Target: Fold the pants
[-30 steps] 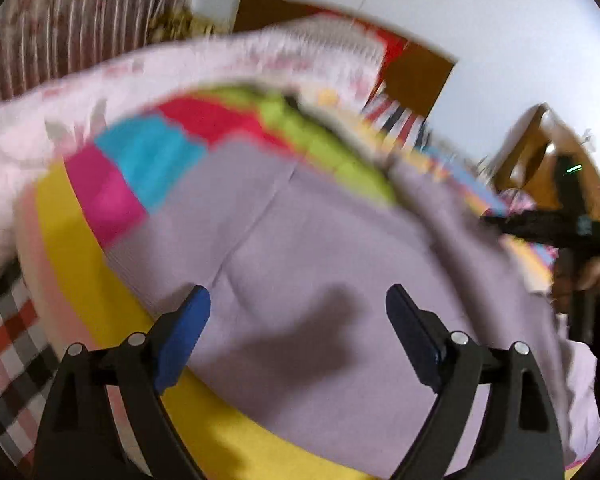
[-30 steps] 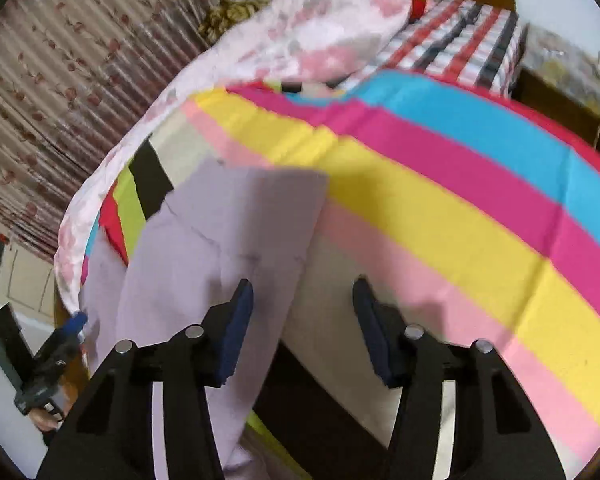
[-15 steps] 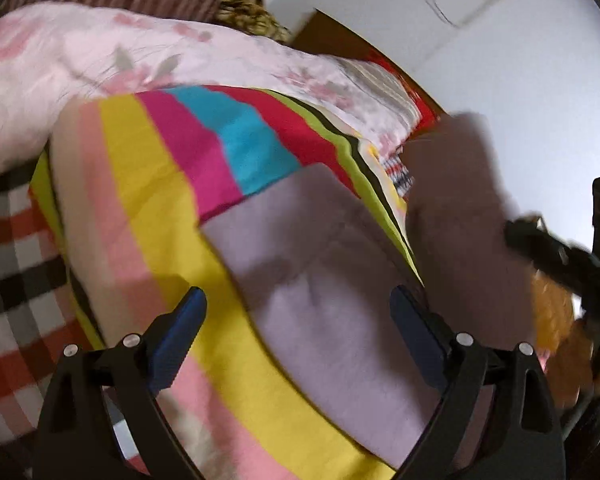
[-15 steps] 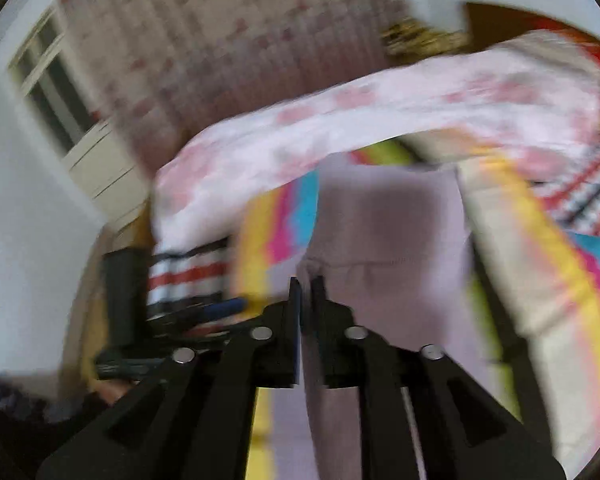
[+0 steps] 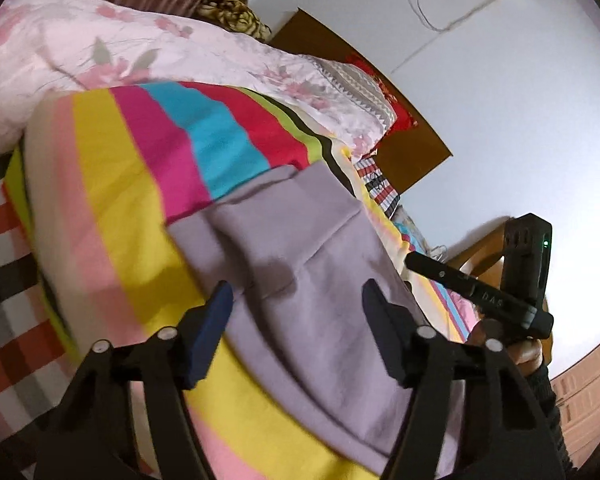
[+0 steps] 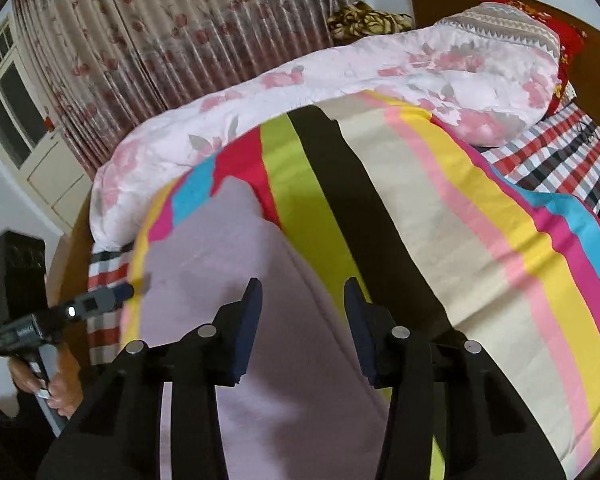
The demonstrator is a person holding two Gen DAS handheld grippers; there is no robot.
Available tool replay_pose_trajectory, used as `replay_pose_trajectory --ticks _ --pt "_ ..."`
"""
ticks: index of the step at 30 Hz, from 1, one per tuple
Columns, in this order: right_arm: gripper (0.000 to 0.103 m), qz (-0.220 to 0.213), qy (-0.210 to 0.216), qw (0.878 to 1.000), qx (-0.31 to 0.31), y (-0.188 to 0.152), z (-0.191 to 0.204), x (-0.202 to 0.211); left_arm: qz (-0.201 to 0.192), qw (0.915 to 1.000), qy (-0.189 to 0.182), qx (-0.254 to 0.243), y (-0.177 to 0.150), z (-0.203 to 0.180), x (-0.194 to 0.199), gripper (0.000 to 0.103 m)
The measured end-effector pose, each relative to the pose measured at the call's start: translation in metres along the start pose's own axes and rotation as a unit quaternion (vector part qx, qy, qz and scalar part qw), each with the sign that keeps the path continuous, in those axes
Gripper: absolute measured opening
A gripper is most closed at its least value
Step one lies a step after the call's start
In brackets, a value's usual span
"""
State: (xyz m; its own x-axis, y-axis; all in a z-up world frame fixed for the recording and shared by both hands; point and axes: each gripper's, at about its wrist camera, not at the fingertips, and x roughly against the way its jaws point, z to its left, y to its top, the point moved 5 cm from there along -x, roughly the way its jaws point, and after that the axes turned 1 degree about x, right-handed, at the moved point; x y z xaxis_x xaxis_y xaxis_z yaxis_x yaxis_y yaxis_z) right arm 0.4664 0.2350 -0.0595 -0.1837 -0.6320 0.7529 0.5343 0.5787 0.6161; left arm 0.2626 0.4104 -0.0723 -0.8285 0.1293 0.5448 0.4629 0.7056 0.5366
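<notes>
since half a second ago the right gripper [image 6: 302, 320] has let go and spread its jaws, hovering empty over the pants [image 6: 236, 280]. the left gripper [image 5: 296, 308] also stands wide and empty above the pants [image 5: 300, 248], which lie folded on the striped blanket [image 5: 112, 184].

A home bedroom. A bed fills most of both views, covered by a brightly striped blanket [image 6: 480, 264] over a red, black and white checked sheet [image 6: 556, 160]. A pink floral quilt [image 6: 340, 92] lies bunched along its far side. A brown wooden headboard [image 5: 364, 92] stands against a white wall, and floral curtains [image 6: 160, 36] hang beside a window [image 6: 4, 116].
</notes>
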Motion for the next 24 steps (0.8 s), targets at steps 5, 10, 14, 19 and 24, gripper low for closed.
replay_pose_trajectory --ticks 5,10,14,19,24 --pt "0.044 0.005 0.019 0.999 0.037 0.005 0.015 -0.014 0.004 0.9996 0.028 0.007 -0.002 0.002 -0.018 0.057" --pt "0.036 0.023 0.030 0.997 0.075 0.015 0.026 -0.029 0.004 0.9993 0.035 0.011 -0.003 0.005 -0.019 0.025" --pt "0.016 0.031 0.035 0.995 0.094 0.015 0.033 -0.038 -0.002 0.9991 0.042 -0.008 -0.003 0.001 -0.021 0.017" --pt "0.006 -0.001 0.012 0.992 0.124 0.015 0.045 -0.022 -0.034 0.9972 0.052 -0.042 0.000 -0.012 -0.005 0.009" --pt "0.005 -0.028 0.020 0.991 0.130 0.031 0.069 -0.001 -0.052 0.9964 0.051 -0.042 0.015 -0.013 0.026 0.009"
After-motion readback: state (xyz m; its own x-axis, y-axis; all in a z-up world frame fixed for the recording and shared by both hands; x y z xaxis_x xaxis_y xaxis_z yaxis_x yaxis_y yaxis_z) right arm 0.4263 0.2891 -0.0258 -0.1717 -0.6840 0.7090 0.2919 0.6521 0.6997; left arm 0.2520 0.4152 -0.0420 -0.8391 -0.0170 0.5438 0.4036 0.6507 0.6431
